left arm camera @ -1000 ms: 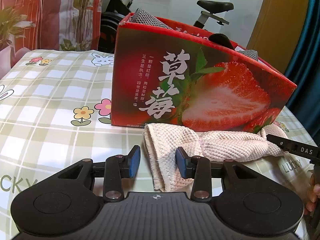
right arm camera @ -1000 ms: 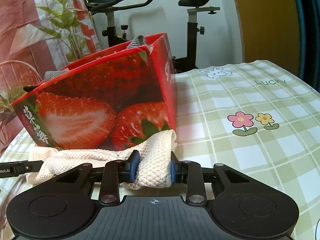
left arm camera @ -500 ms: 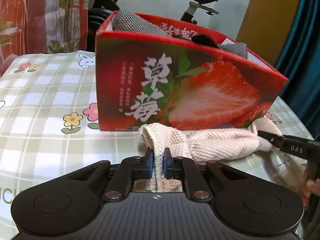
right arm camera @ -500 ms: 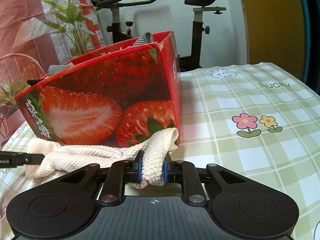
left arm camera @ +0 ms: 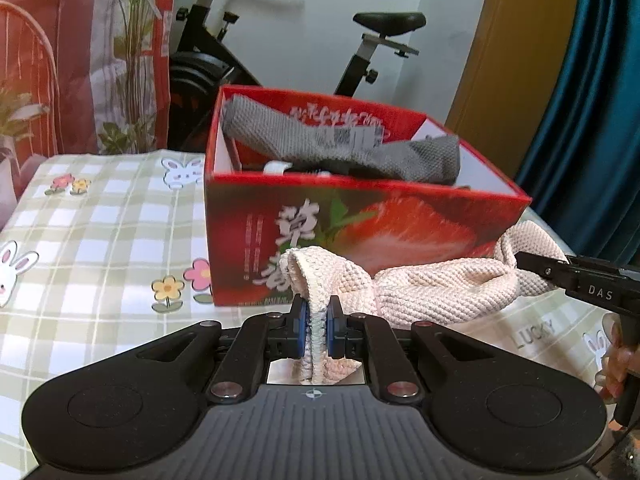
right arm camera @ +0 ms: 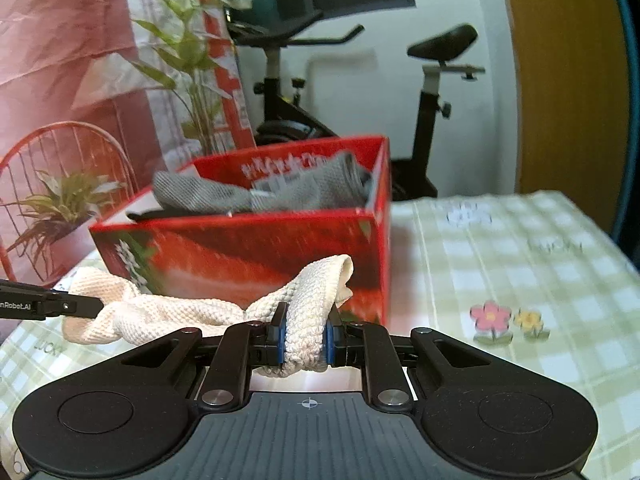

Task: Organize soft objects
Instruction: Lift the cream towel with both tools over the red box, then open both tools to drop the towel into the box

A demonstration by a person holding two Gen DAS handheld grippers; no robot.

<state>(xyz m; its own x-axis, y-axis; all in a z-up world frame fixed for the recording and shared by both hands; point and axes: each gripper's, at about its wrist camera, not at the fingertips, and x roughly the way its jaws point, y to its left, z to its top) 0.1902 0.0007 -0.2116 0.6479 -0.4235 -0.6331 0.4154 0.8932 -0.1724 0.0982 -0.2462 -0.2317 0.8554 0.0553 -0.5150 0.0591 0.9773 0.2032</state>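
Note:
A cream waffle-knit towel [left arm camera: 432,288] hangs stretched between my two grippers, lifted in front of the red strawberry box [left arm camera: 360,220]. My left gripper [left arm camera: 317,330] is shut on the towel's left end. My right gripper [right arm camera: 305,338] is shut on its right end [right arm camera: 308,320]. In the right wrist view the towel [right arm camera: 160,312] runs left to the other gripper's finger [right arm camera: 48,304]. The box [right arm camera: 248,248] holds a grey towel [left arm camera: 340,148], also in the right wrist view [right arm camera: 256,192], and some dark items beneath it.
The table has a green checked cloth [left arm camera: 100,232] with flowers and rabbits. An exercise bike [left arm camera: 360,52], potted plants [right arm camera: 60,200] and a red wire chair [right arm camera: 64,148] stand behind the table. A blue curtain [left arm camera: 592,100] hangs at the right.
My left gripper closed on the towel's left end. Both grippers then rose with the towel, so the box's inside now shows from above.

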